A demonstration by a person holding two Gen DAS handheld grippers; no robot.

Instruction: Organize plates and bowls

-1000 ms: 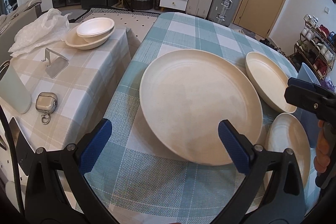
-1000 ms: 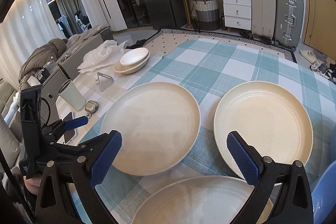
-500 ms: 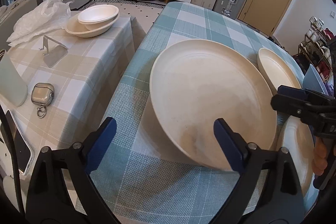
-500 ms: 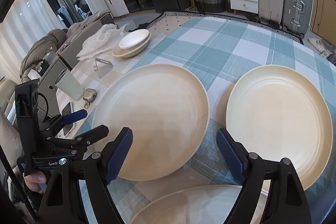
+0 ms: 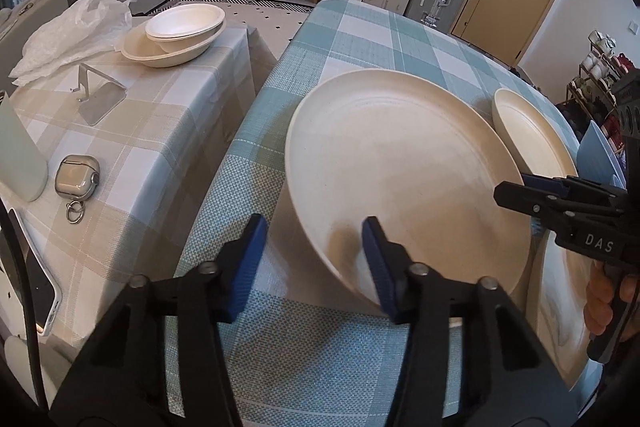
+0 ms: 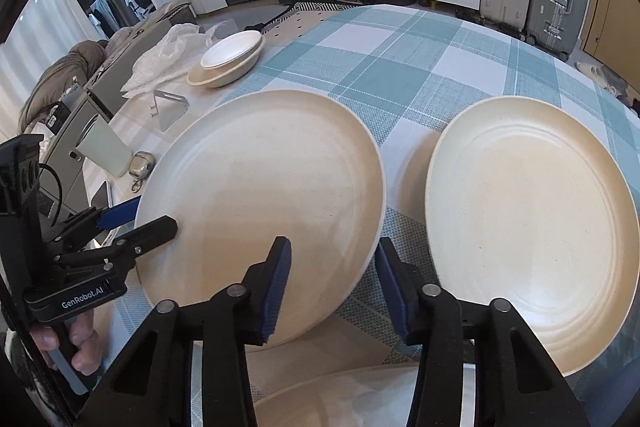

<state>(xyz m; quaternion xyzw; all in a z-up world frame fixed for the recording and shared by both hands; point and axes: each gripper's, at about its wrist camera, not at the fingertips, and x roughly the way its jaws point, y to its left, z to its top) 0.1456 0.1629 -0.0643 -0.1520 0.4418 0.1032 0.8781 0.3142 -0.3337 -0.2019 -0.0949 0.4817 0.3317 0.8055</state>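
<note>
Left gripper (image 5: 316, 259) is straddling the near-left rim of the big plate (image 5: 404, 179), fingers parted, not clamping. Right gripper (image 6: 332, 287) is straddling the plate's right rim, likewise unclenched. Plate is lying on the table (image 5: 360, 39).

Both claws (image 5: 316, 259) (image 6: 332, 285) narrowed, astride big plate (image 5: 400, 163) rim.

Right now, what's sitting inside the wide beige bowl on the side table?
A smaller white bowl is nested in the wide beige bowl, tilted toward its far rim. Whatever lies beneath the white bowl is hidden.
</note>
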